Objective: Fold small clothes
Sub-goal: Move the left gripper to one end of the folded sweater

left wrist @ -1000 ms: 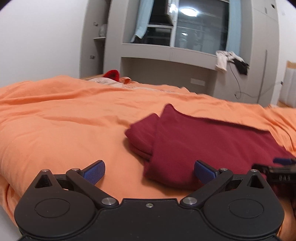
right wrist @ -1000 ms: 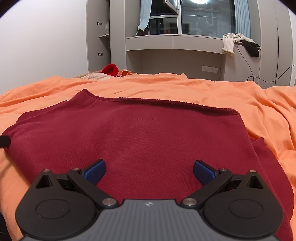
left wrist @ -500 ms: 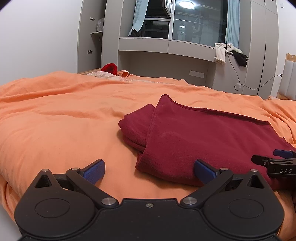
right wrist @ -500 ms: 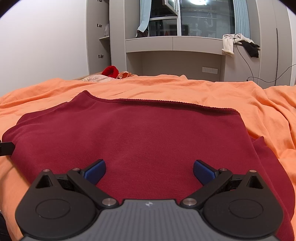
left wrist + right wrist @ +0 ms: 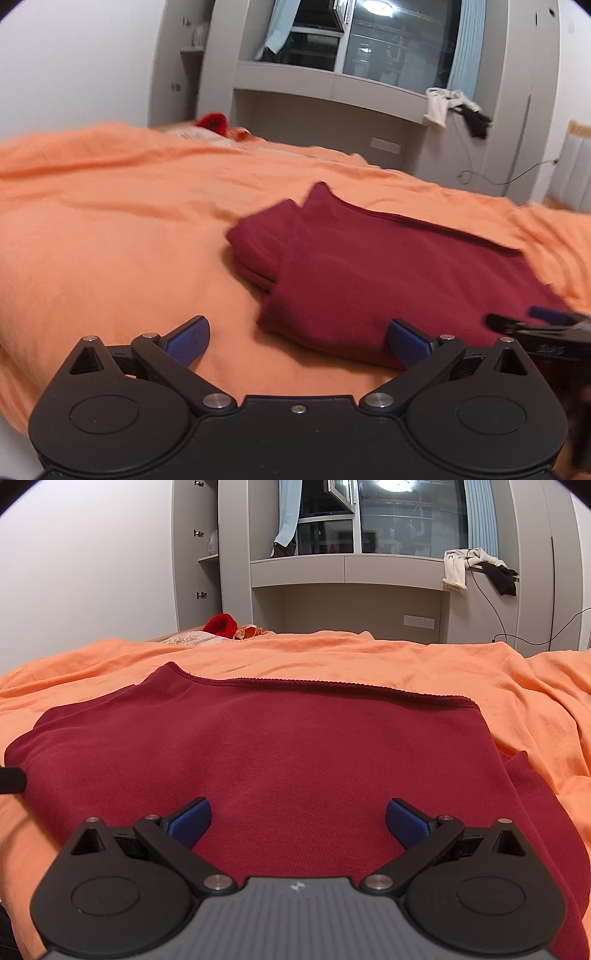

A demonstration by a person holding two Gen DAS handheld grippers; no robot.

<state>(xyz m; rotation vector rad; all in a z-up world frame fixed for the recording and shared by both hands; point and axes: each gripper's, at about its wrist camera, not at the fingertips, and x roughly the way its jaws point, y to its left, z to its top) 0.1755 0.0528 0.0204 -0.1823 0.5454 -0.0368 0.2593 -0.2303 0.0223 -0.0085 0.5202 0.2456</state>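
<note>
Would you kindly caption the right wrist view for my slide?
Open right gripper poised over a partly folded maroon garment on an orange bedspread.

A bed under a rumpled orange cover (image 5: 424, 664) carries a dark red garment (image 5: 295, 757), partly folded and lying flat, with a bright red item (image 5: 221, 624) at its far edge.

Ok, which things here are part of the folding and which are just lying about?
In the job:
dark red garment
orange bedspread under it
left gripper, open
right gripper, open

Lying about:
red item at far edge
white cloth on shelf
black cloth
</note>
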